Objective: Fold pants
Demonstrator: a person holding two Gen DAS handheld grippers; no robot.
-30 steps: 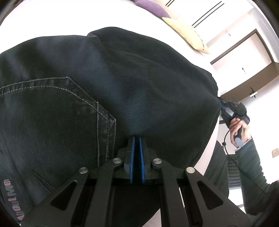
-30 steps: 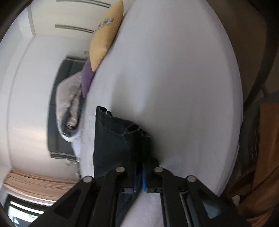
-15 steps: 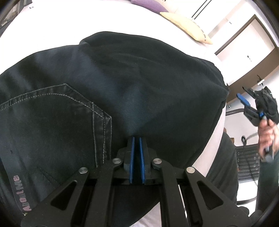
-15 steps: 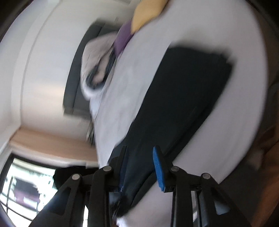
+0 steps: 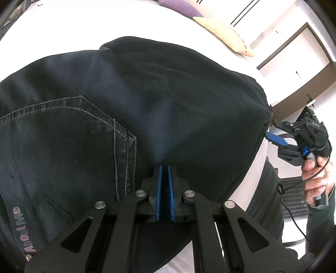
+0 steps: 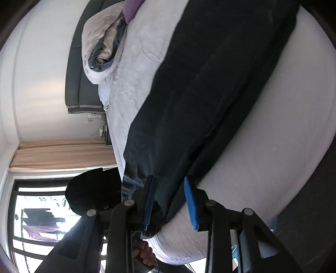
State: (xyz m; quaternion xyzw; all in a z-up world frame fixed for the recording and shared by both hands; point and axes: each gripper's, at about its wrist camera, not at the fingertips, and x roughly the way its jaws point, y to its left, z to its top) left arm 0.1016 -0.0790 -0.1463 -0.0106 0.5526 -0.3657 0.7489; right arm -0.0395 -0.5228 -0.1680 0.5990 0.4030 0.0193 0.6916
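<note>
Black denim pants (image 5: 147, 109) lie spread on a white bed (image 5: 84, 27), back pocket with pale stitching at the left. My left gripper (image 5: 164, 168) is shut on the near edge of the pants. My right gripper (image 6: 169, 182) is open and empty; its blue pads stand apart just off the near end of the pants (image 6: 210, 94). It also shows in the left wrist view (image 5: 279, 134), open, off the right end of the pants, held by a hand.
A yellow pillow (image 5: 224, 35) and a purple pillow (image 5: 178, 7) lie at the bed's far side. A rolled duvet (image 6: 103, 44) sits by the dark headboard (image 6: 73, 73). A window (image 6: 42, 210) and curtain are at the left.
My right gripper let go of the pants' end, opened and pulled back off it. The pants now lie flat on the bed. My left gripper stays shut on the fabric.
</note>
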